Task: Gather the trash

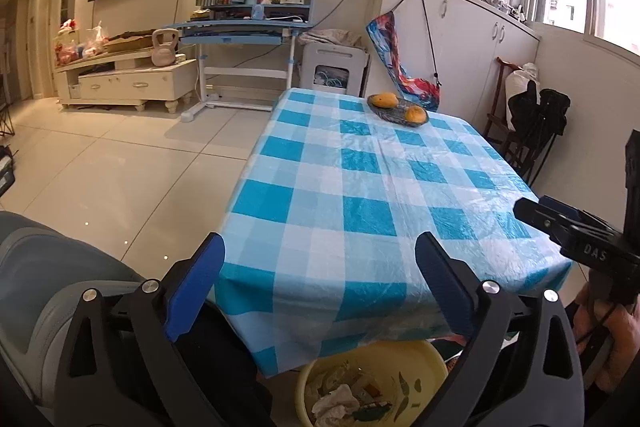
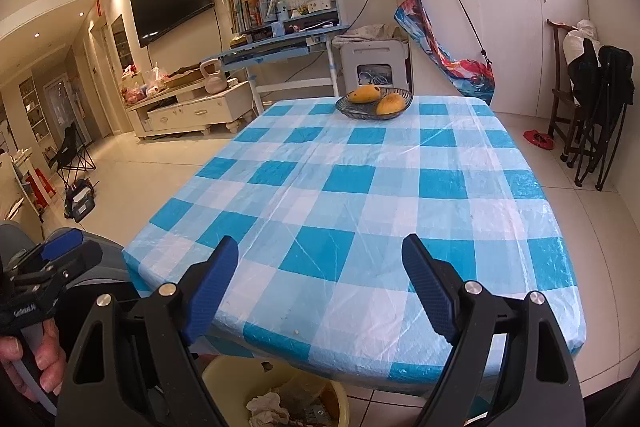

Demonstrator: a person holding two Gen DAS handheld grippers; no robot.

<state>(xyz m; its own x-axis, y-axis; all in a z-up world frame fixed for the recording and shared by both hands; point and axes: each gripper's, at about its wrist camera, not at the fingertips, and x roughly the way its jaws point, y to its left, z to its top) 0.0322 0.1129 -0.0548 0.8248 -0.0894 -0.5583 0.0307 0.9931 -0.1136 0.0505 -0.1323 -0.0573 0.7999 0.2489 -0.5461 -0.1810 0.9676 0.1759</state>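
Your left gripper (image 1: 320, 283) and right gripper (image 2: 320, 287) both hover at the desk's (image 2: 360, 187) near edge, jaws spread wide, nothing between them. The trash (image 1: 340, 403) sits in the yellow basin (image 1: 424, 359) on the floor, below the jaws, under that edge.

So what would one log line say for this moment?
left tool: open, empty | right tool: open, empty | yellow basin: holds trash | tablecloth: only fruit dish

A blue-checked tabletop (image 2: 360, 195) carries one dish (image 2: 374, 103) — two mangoes (image 2: 390, 104) inside — at its far edge.
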